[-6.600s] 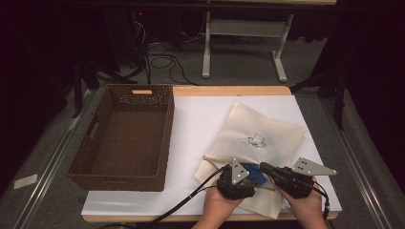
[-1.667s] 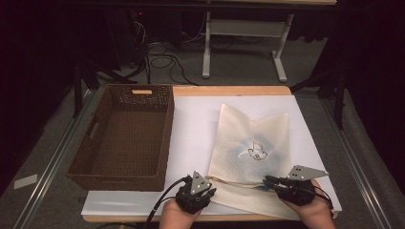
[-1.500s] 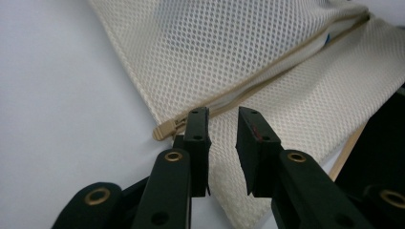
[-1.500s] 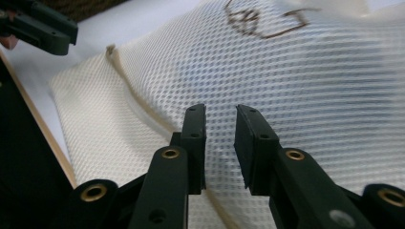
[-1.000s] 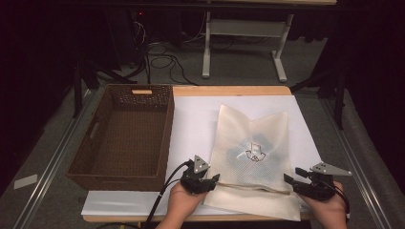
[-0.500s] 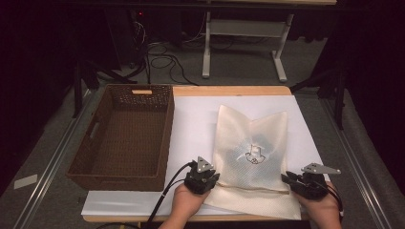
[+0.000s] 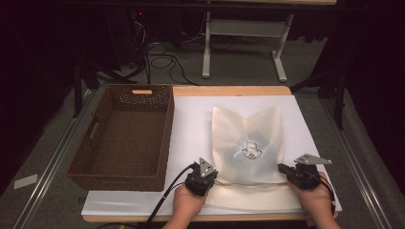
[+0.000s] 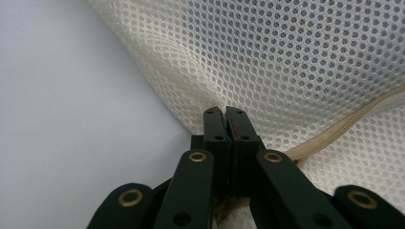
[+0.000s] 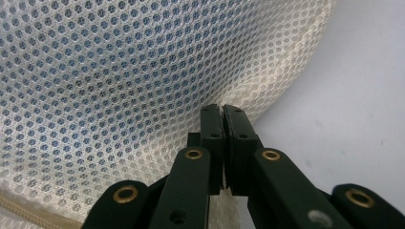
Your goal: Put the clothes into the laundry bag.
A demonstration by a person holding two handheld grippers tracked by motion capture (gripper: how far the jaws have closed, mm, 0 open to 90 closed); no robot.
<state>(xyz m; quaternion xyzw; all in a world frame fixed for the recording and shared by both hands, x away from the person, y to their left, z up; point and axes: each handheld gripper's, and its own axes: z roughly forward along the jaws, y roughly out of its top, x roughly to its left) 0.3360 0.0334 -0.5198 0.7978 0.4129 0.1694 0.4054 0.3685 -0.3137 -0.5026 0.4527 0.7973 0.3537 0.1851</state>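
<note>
A cream mesh bag (image 7: pixel 246 143) with a small dark emblem lies flat on the white table cover (image 7: pixel 191 119). My left gripper (image 7: pixel 213 176) is at the bag's near left edge. Its jaws have just been closing and are now shut on the mesh (image 8: pixel 296 57) beside the tan zipper (image 8: pixel 344 124), tips (image 8: pixel 224 112) pinching a fold. My right gripper (image 7: pixel 282 168) is at the bag's near right edge. Its jaws have also just been closing, and its tips (image 9: pixel 222 109) now pinch the mesh (image 9: pixel 119 71) at its border.
A dark brown wicker basket (image 7: pixel 119 179) stands on the left of the table, its right wall close to my left gripper. Bare white cover lies between basket and bag. Beyond the table's far edge are a metal stand (image 7: pixel 243 33) and cables on the floor.
My right gripper has moved left, in to the bag's right edge. Both grippers have closed on the mesh. The left hand has stayed where it was.
</note>
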